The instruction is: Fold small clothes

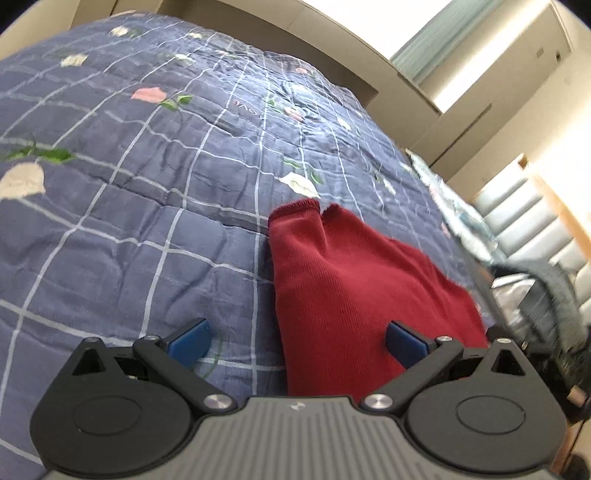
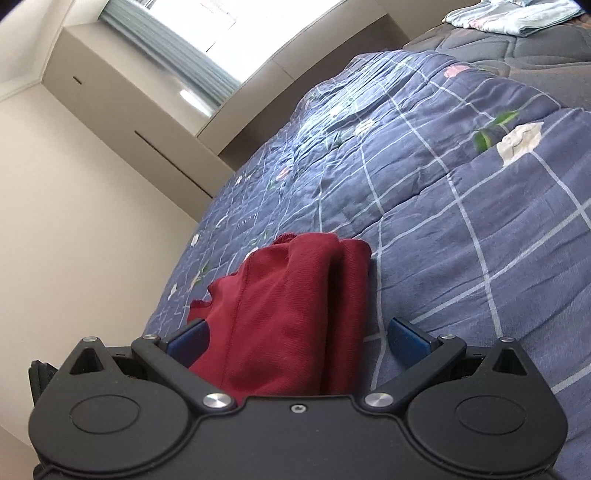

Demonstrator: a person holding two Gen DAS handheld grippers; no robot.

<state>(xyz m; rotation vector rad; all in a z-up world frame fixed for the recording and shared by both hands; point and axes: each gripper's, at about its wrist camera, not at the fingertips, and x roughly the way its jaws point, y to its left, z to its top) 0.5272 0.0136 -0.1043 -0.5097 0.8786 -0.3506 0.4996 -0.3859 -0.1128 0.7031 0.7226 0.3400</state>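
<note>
Lying on the blue checked quilt with its printed flowers, the dark red knit garment sits bunched between the two tools, each camera seeing it from its own side. In the left wrist view, the left gripper has its blue-padded fingers spread wide apart, holding nothing; the left pad hangs over bare quilt, while the right pad overlaps the red cloth (whether it touches the fabric cannot be told from this angle). The garment runs away from the gripper, ending in a ribbed hem with a small notch in it. Further right, past the edge of the bed, a padded pale headboard and a heap of grey cloth show, blurred.

In the right wrist view, the right gripper likewise stands with its fingers parted and empty. The red garment fills most of the gap between them, folded over on itself with a thick rolled edge toward the right. To its right the quilt stretches on, and a folded pale blue cloth lies at the far top corner.
</note>
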